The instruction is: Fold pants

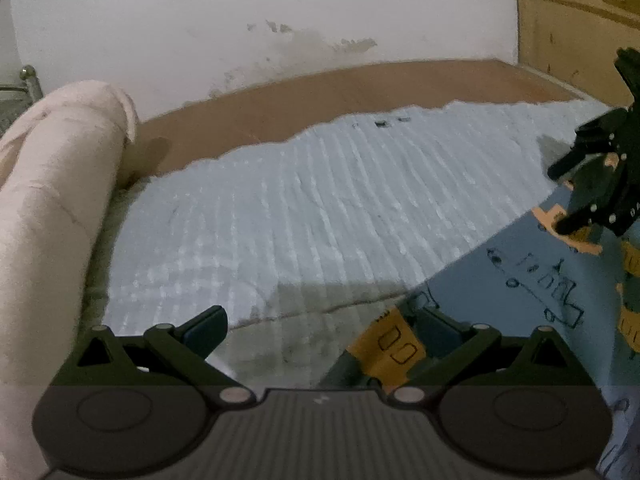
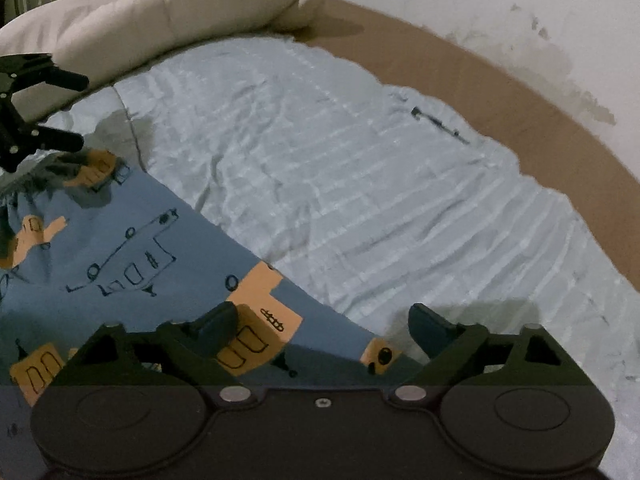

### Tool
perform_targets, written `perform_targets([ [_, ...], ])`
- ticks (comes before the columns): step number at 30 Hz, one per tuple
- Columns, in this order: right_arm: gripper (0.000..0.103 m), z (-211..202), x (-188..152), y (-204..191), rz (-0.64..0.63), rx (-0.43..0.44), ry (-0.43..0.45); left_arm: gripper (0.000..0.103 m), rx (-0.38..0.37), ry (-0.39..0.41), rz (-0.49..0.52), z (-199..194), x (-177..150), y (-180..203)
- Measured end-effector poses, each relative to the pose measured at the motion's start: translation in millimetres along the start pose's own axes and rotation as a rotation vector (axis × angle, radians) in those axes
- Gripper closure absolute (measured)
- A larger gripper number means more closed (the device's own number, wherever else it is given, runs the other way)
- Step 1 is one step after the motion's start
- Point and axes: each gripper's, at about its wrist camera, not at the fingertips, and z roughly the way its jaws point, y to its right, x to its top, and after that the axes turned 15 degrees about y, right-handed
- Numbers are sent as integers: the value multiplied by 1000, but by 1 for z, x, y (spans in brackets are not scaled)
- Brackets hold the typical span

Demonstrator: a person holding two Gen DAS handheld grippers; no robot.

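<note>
1. The blue cotton pants printed with orange and line-drawn vehicles lie flat on the pale blue ribbed bedspread. In the right wrist view they fill the field from 7 to 9 o'clock, with one straight edge running diagonally from 10 o'clock down toward 5 o'clock. In the left wrist view they occupy the 3 to 5 o'clock sector.
2. The right gripper has its jaws wide apart and holds nothing. Its left finger hangs over an orange patch; its other finger is over bare bedspread. The diagonal edge passes between them.
3. The left gripper also has its jaws apart and empty. One finger is over an orange patch near the fabric's end; the other is over bedspread. Whether either touches the cloth, I cannot tell.
4. Judgement: this looks like the pre-grasp for a fold, each gripper straddling the same long edge.
5. Advice: pinch only the pants layers, not the bedspread; its ribs and wrinkles could catch in the jaws.
6. Advice: close both grippers before lifting and raise them together so the edge stays taut and straight.
7. Advice: carry the edge across to its opposite side and check alignment before release.
8. Surroundings: the cream quilted rolled duvet sits at 11 o'clock, the brown bed surface at 2 o'clock, with the stained white wall beyond.
</note>
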Motion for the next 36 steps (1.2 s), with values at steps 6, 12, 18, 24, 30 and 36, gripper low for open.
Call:
perform_targets([
  [6, 21, 6, 0, 6, 12, 43, -17, 28, -24, -129, 3, 21, -6, -1],
  [12, 63, 14, 2, 1, 33, 110, -48, 98, -116, -171, -84, 24, -10, -1],
  [18, 103, 9, 9, -21, -33, 120, -42, 103, -43, -129, -13, 10, 2, 6],
  [24, 103, -8, 30, -28, -60, 39, 66, 103, 73, -81, -78, -2, 14, -6],
  [30, 103, -20, 42, -50, -159, -90, 169, 103, 147, 5, -103, -22, 19, -10],
  [36, 103, -58, 31, -82, -210, -151, 265, 103, 104, 130, -41, -82, 9, 3],
])
